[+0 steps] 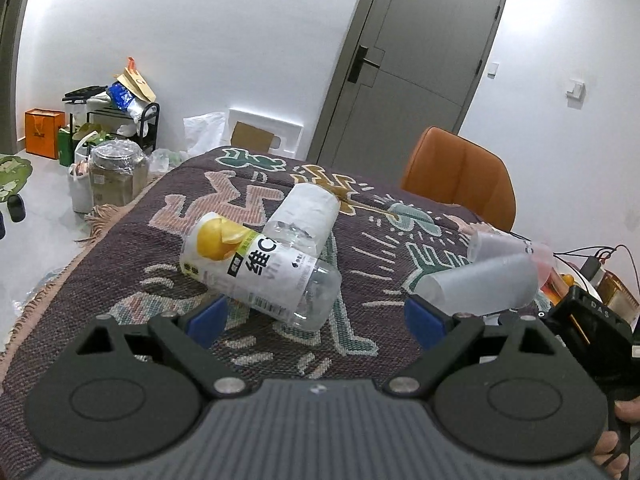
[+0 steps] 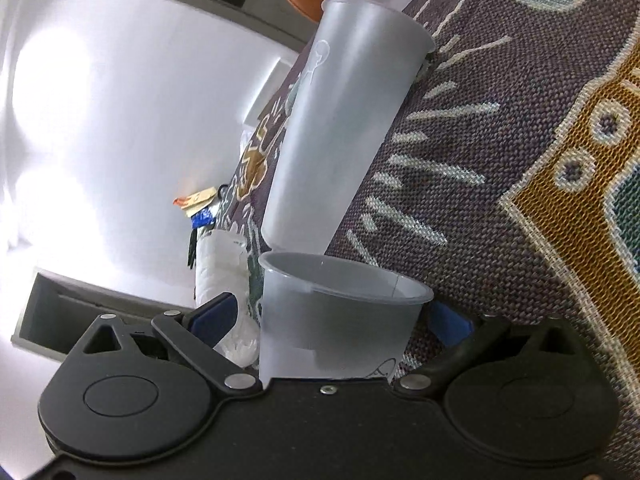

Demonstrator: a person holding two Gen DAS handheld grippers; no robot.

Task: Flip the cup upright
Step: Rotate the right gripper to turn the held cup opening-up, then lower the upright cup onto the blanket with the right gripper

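Note:
In the left wrist view a translucent cup (image 1: 480,286) lies on its side on the patterned cloth (image 1: 140,280), with a second cup (image 1: 504,246) lying behind it. My left gripper (image 1: 316,318) is open and empty, low over the cloth. The right gripper's black body (image 1: 592,320) shows at the right edge. In the right wrist view, rolled sideways, one translucent cup (image 2: 340,320) sits between the blue pads of my right gripper (image 2: 340,322), which stand wide and do not visibly press it. Another cup (image 2: 344,120) lies beyond it.
Two clear plastic bottles lie on the cloth: one with a lemon label (image 1: 260,272) just beyond my left gripper, one behind it (image 1: 304,216). An orange chair (image 1: 460,176) stands at the far table edge. Cables and clutter (image 1: 600,268) are at the right.

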